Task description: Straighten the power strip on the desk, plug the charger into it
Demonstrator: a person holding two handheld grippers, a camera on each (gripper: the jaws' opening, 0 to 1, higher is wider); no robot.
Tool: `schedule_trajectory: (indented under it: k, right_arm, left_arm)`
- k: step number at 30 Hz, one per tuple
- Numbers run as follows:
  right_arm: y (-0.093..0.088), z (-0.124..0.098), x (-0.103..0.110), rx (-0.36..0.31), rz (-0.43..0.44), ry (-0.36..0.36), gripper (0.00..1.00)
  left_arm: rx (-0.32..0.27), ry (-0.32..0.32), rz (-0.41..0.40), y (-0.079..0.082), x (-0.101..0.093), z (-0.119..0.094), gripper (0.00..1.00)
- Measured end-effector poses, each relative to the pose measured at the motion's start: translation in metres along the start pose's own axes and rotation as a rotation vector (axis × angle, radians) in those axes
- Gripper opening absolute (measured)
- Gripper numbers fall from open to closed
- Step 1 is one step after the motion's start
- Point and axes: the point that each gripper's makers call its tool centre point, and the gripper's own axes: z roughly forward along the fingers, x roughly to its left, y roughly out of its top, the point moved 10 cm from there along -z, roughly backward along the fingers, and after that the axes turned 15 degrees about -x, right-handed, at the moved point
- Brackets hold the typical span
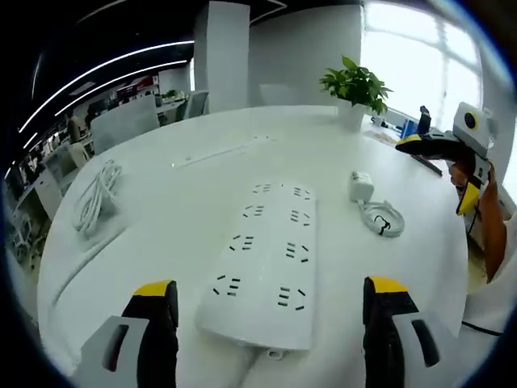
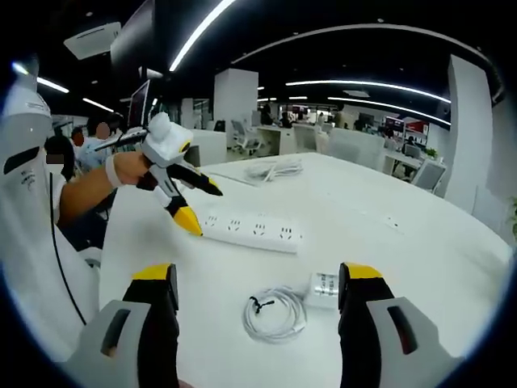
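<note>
Both tools are hanging released: the left tool (image 1: 271,311) over the power strip (image 1: 265,259), the right tool (image 2: 257,305) near the charger (image 2: 325,288), bare tabletop (image 1: 178,210) lying around them.

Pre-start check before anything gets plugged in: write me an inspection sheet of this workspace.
Surface: white round desk, mostly bare.
Job's things: power strip lying flat, sockets up; charger beside it, unplugged.
Clutter: potted plant at the far edge.
Grippers: left gripper open, straddling the strip's near end; right gripper open, above the charger.
Cables: charger's coiled cable tied; loose white cable bundle.
Surroundings: open office, desks, chairs, people seated.
</note>
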Motion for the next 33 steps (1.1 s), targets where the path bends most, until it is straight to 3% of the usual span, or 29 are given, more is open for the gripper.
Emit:
schedule_trajectory:
  k: [5, 12, 17, 33]
  right_arm:
    - [0.0, -0.001, 0.0, 0.005, -0.001, -0.002, 0.8]
    - [-0.003, 0.001, 0.001, 0.017, 0.0, 0.01, 0.8]
    - [-0.002, 0.003, 0.002, 0.012, 0.001, 0.016, 0.8]
    - [-0.002, 0.01, 0.005, 0.023, -0.024, 0.073, 0.77]
  left_arm:
    - [0.073, -0.008, 0.035, -0.004, 0.003, 0.007, 0.85]
    - [0.093, -0.015, 0.054, -0.007, 0.004, 0.009, 0.81]
    - [0.144, -0.022, 0.089, -0.011, 0.009, 0.01, 0.73]
    - [0.218, -0.035, 0.1, -0.01, 0.012, 0.015, 0.73]
